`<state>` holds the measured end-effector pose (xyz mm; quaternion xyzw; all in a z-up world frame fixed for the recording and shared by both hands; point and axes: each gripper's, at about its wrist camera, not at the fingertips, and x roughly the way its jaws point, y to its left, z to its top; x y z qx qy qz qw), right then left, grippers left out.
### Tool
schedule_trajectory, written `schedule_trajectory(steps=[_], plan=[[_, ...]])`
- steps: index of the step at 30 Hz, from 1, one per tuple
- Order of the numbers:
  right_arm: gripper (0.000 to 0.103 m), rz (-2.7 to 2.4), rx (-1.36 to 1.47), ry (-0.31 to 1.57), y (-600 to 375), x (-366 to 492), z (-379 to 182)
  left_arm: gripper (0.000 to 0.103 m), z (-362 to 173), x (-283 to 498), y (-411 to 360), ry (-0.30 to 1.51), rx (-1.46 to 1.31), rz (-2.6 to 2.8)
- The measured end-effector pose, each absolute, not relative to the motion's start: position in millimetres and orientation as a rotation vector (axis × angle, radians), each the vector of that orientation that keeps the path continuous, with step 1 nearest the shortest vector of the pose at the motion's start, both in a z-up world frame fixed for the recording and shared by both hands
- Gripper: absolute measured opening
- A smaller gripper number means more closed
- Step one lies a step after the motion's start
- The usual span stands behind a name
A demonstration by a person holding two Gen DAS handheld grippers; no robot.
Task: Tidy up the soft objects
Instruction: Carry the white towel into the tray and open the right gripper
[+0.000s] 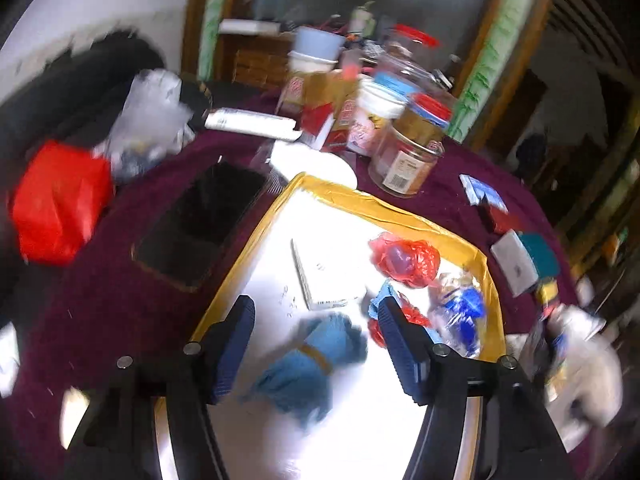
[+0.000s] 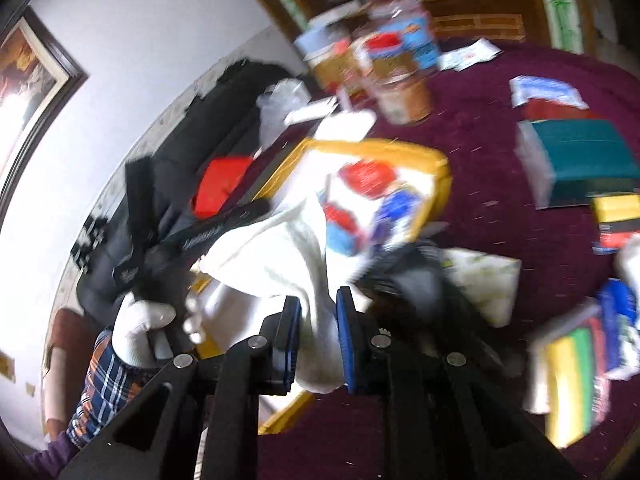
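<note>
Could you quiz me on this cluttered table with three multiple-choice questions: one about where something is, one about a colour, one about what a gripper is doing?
1. Where does the blue cloth lie?
A. on the white board with the yellow border
B. inside the glass jar
C. on the black tray

2. What colour is the tablecloth?
A. green
B. dark maroon
C. white

3. What is the right gripper doing?
A. standing open and empty
B. clamped on a white cloth
C. clamped on a book

Answers: 1 A, it lies on the board between the left gripper's open fingers; 2 B, maroon shows all around; 3 B, white fabric sits pinched between its pads.
</note>
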<state>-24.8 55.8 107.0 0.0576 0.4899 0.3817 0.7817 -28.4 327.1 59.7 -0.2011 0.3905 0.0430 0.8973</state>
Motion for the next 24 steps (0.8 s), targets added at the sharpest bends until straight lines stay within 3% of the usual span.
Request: schedule_trajectory(steps=[5, 10, 14, 16, 17, 20, 24], plan=[[0.017, 0.871, 0.056, 1.187, 111, -17, 80, 0.068, 75, -82, 338, 0.709, -0.526, 0.053], [0.017, 0.821, 0.017, 1.373, 168, 11, 33, 0.077, 95, -136, 338, 0.598, -0.572, 0.015], [0.017, 0.726, 0.004, 1.337, 193, 36, 20, 0.077, 98, -163, 339, 0.559, -0.58, 0.007], [0.024, 0.703, 0.055, 1.308, 197, 48, 19, 0.077, 96, -167, 340, 0.557, -0.588, 0.008], [0.033, 0.689, 0.083, 1.286, 197, 52, 19, 0.077, 95, -169, 341, 0.558, -0.605, 0.001], [0.04, 0.73, 0.168, 1.287, 184, 52, 27, 0.078, 90, -174, 344, 0.569, -0.631, -0.02], [0.07, 0.769, 0.184, 1.119, 132, 27, 74, 0.082, 84, -193, 347, 0.561, -0.677, -0.056]])
